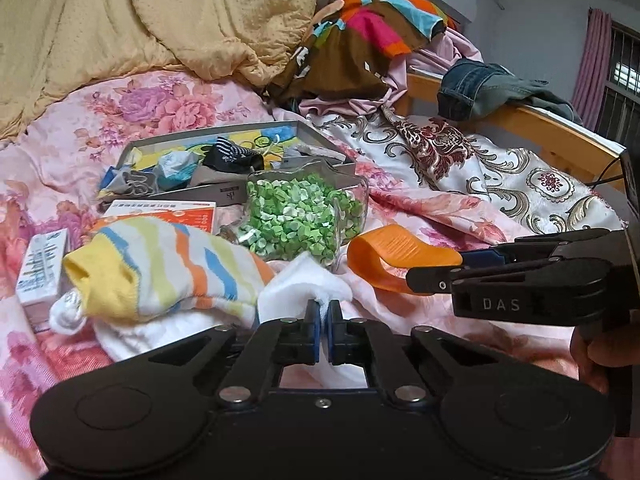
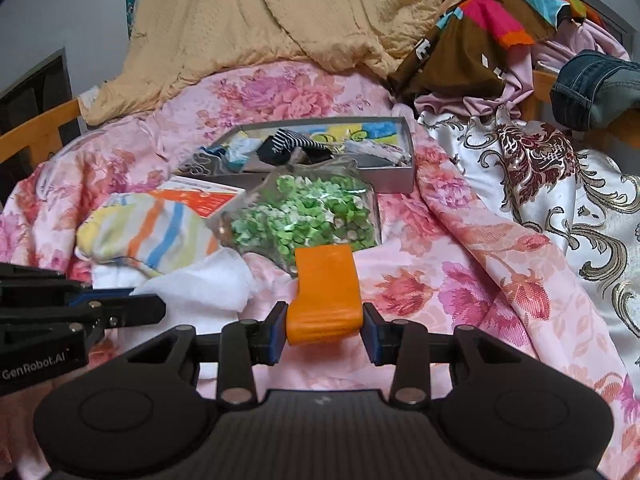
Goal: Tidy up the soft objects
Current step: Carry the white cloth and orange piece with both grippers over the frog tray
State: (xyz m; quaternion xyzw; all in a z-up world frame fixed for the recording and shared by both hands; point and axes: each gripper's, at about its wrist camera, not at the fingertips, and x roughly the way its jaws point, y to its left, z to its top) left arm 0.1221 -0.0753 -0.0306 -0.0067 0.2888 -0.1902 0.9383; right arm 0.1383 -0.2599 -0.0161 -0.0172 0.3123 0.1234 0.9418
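Pretty cluttered bedroom – wooden bed frame (image 1: 552, 136) under a pink floral sheet (image 1: 192, 100), plain pale wall (image 1: 532, 4) behind, and a barred window (image 1: 624, 76) with a pink curtain (image 1: 592, 56) letting in soft daylight.

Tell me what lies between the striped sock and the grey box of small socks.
An orange-and-white carton lies between the striped sock and the grey box, beside the clear container of green bits; the left wrist view shows it best.

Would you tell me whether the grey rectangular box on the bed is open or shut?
Open: the grey rectangular box has no lid, and socks show inside.
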